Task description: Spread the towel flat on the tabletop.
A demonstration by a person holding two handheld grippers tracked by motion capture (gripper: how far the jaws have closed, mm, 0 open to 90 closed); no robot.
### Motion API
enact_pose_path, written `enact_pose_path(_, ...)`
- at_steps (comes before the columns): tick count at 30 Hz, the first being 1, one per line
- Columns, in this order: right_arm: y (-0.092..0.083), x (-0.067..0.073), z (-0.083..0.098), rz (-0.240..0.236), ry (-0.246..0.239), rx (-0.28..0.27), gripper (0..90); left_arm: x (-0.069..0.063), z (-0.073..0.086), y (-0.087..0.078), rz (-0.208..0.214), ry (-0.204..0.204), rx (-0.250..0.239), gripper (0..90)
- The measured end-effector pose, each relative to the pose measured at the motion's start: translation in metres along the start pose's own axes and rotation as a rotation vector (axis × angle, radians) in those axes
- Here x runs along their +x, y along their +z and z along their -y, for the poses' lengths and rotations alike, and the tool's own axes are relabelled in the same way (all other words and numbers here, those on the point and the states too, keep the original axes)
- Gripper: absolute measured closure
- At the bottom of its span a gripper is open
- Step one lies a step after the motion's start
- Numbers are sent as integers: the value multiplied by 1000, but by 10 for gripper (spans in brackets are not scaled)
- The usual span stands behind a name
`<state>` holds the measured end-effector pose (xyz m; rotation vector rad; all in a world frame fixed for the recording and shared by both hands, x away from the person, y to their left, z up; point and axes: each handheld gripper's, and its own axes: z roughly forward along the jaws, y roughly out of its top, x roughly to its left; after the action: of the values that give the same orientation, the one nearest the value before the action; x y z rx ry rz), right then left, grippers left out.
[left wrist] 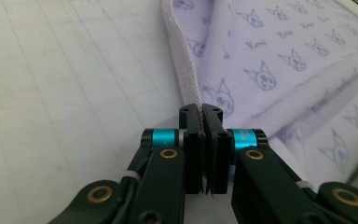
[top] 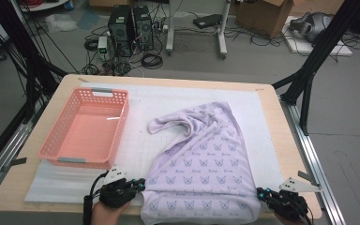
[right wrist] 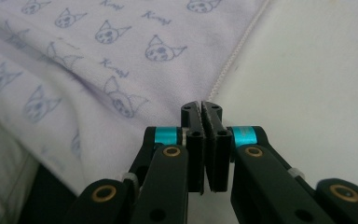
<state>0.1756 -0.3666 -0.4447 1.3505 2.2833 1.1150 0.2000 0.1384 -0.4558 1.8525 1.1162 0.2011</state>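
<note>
A lilac towel (top: 201, 159) printed with small cat faces lies on the white mat, bunched at its far end and hanging over the table's near edge. My left gripper (top: 140, 184) is at the towel's left hem near the front. In the left gripper view its jaws (left wrist: 201, 108) are shut together with the ribbed hem (left wrist: 182, 60) running into their tips. My right gripper (top: 261, 192) is at the towel's right edge. In the right gripper view it (right wrist: 201, 105) is shut, with the towel's stitched edge (right wrist: 233, 60) ending at its tips.
An empty pink plastic basket (top: 51, 140) stands on the left of the white mat (top: 140, 108). The wooden table (top: 286, 140) has black frame posts at both sides. Beyond it, computers, cables and boxes sit on the floor.
</note>
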Motion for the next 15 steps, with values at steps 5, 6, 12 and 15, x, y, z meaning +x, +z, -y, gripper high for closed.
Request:
enact_pose_path(5, -3, 0, -6, -23, 5, -45, 740, -1, -6, 3, 13, 53, -55, 624)
enact_pose_path(6, -1, -2, -10, -20, 5, -66, 706, 1, -9, 6, 9, 60, -70, 595)
enact_pose_path(12, 20, -10, -28, 29, -10, -72, 671, 6, -33, 22, 12, 85, -118, 519)
enact_pose_path(15, 28, -17, -35, 44, -9, -74, 652, 10, -42, 31, 16, 86, -115, 517)
